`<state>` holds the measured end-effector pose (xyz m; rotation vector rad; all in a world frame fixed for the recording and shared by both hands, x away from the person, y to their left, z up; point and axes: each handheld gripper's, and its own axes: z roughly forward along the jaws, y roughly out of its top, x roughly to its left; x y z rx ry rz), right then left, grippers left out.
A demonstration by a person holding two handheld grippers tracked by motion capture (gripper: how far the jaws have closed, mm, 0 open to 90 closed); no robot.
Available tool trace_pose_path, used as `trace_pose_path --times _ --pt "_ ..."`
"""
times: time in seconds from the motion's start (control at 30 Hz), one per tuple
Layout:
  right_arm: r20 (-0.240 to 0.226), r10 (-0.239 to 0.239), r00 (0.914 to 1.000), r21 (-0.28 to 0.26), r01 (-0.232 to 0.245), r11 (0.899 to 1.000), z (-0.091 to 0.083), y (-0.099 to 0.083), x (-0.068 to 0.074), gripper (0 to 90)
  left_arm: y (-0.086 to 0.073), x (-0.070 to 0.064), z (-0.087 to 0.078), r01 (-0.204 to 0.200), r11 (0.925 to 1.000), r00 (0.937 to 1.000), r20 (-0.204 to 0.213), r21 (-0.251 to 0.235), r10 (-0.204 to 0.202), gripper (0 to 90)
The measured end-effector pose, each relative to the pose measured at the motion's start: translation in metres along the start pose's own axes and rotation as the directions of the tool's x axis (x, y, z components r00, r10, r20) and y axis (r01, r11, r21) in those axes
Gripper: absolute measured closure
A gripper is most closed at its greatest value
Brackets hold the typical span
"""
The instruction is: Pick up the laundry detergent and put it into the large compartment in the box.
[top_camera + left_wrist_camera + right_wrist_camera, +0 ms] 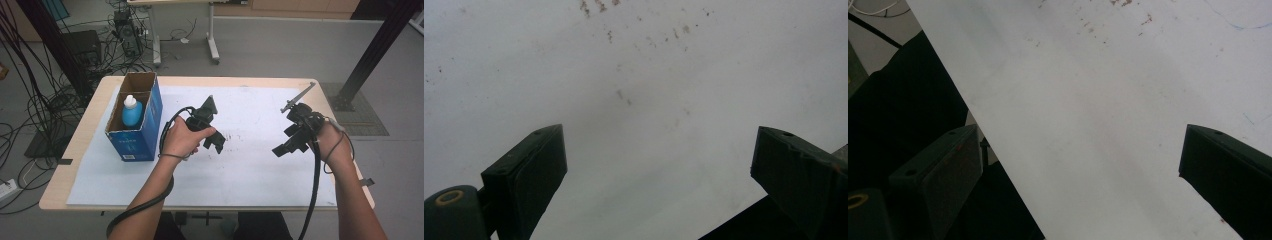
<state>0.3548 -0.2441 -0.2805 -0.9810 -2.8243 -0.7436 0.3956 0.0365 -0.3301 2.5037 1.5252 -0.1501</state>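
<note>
My left gripper (pixel 216 142) hangs over the middle of the white sheet (pixel 250 165), jaws pointing down and spread apart. In the left gripper view the left gripper (pixel 659 165) is open with only stained white sheet (pixel 649 75) between its jaws. My right gripper (pixel 286 146) is held over the right part of the sheet, tilted down toward the near edge. In the right gripper view the right gripper (pixel 1080 170) is open and holds nothing, above the sheet's edge (pixel 998 150). A blue bottle with a white cap (pixel 131 111) stands inside an open blue cardboard box (pixel 136 134) at the table's left.
The wooden table (pixel 60 180) carries the sheet and the box. Black cables (pixel 35 100) and equipment lie on the floor to the left. A white table leg with casters (pixel 213 45) stands behind, and a black post (pixel 372 50) at the far right.
</note>
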Motion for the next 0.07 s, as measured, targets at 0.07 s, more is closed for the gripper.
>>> trace_pose_path --times 0.07 --pt "0.003 -0.006 1.0000 0.002 0.006 1.000 -0.0002 0.0003 0.0003 3.5 -0.0006 0.0001 0.0001 0.001 1.0000 1.0000 0.001 -0.001 -0.001 8.2"
